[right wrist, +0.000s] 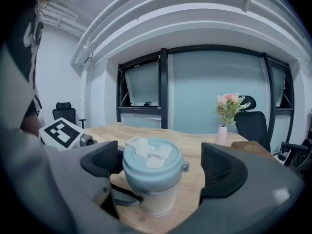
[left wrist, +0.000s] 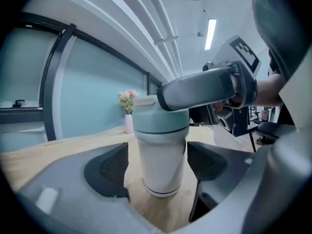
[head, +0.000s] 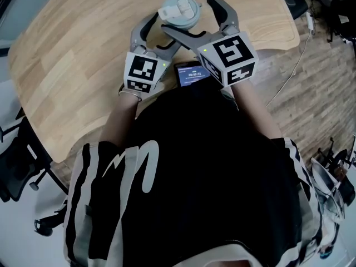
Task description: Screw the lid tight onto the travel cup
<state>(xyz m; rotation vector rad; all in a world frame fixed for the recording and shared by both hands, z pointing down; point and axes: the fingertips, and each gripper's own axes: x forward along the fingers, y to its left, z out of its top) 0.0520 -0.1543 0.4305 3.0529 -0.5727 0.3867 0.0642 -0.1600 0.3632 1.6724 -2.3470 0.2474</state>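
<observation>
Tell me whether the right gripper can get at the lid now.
Probably yes. The right gripper has its jaws open on either side of the lid, with nothing between. The left gripper straddles the cup lower down, clear of the lid.

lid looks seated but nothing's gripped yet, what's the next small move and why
Probably close the left gripper on the cup body: both grippers straddle it with gaps either side, and it needs steadying before the right gripper twists the lid.
</observation>
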